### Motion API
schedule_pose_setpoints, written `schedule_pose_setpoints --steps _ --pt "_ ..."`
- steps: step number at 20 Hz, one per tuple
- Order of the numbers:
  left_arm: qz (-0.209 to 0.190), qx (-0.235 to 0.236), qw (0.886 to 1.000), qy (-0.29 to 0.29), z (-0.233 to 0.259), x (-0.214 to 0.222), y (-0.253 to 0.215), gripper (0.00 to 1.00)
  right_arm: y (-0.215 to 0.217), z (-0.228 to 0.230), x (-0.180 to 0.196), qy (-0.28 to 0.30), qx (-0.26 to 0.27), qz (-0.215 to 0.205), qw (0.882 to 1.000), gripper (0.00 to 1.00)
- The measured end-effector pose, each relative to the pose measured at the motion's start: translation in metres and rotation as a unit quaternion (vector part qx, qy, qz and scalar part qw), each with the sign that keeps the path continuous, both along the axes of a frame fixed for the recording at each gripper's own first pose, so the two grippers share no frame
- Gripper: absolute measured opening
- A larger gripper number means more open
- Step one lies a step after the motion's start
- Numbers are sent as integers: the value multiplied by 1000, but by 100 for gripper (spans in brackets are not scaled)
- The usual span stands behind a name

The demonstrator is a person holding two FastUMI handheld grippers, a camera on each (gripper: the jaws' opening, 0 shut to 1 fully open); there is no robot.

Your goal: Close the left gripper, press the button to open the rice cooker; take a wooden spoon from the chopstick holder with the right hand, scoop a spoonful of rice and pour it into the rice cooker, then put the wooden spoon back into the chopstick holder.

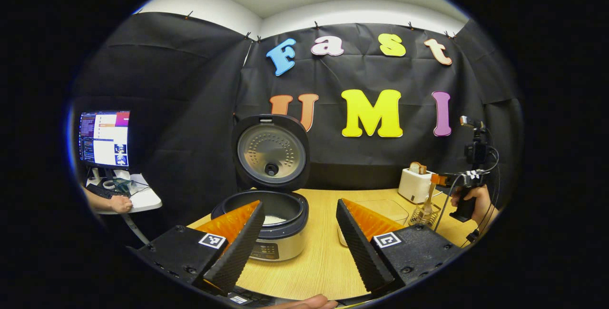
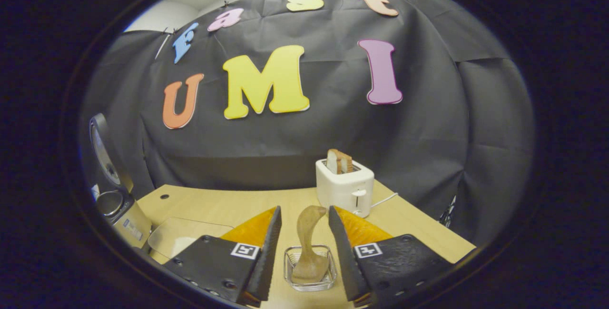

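The rice cooker (image 1: 278,237) stands open on the wooden table, lid (image 1: 271,151) upright, with a little white rice in its pot. My left gripper (image 1: 299,247) hangs open just in front of it, nothing between its fingers. At the far right a hand holds my right gripper (image 1: 442,179) above the chopstick holder (image 1: 425,214). In the right gripper view the wooden spoon (image 2: 308,240) stands in the chopstick holder (image 2: 291,273), between the open fingers of my right gripper (image 2: 304,233), which do not press on it. The cooker (image 2: 116,204) shows at that view's left edge.
A white toaster (image 2: 345,190) with bread slices stands behind the holder near the back wall. A clear plastic container (image 2: 183,237) lies between cooker and holder. Left of the table, a person's hand (image 1: 119,203) rests at a small desk with a monitor (image 1: 104,138).
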State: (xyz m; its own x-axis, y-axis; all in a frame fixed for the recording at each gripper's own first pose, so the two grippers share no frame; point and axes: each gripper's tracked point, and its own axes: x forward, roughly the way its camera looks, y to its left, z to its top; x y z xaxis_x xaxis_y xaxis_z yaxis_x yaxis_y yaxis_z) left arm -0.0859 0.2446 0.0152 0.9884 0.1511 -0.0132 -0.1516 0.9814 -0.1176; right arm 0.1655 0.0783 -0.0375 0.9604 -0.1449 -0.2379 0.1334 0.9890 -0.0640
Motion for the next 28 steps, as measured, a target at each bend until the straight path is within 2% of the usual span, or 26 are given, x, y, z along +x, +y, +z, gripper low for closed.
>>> schedule_pose_setpoints --steps 1,3,6,10,13,14,19,22,25,28 --pt "-1 4 1000 2 2 3 0 96 1 5 -6 -9 -4 7 1000 68" --pt "10 15 1000 -1 11 7 11 96 -3 15 -19 -24 -17 8 1000 84" --pt "28 21 999 -2 26 14 26 96 1 20 -41 -32 -35 15 999 89" --pt "34 32 999 -25 65 32 43 96 14 30 -75 -52 -40 40 997 99" --pt "29 37 998 -44 100 53 55 96 25 31 -100 -58 -32 63 996 94" --pt "25 35 998 -50 111 62 58 96 29 33 -108 -61 -29 71 995 96" --pt "20 18 996 -81 164 110 89 96 41 39 -140 -75 -27 96 992 94" --pt "25 22 996 -84 179 145 104 96 47 37 -155 -78 -44 110 990 96" --pt "28 37 993 -112 196 185 112 96 49 39 -165 -94 -57 114 987 95" --pt "28 40 992 -115 198 223 119 96 56 42 -168 -99 -56 122 986 96"
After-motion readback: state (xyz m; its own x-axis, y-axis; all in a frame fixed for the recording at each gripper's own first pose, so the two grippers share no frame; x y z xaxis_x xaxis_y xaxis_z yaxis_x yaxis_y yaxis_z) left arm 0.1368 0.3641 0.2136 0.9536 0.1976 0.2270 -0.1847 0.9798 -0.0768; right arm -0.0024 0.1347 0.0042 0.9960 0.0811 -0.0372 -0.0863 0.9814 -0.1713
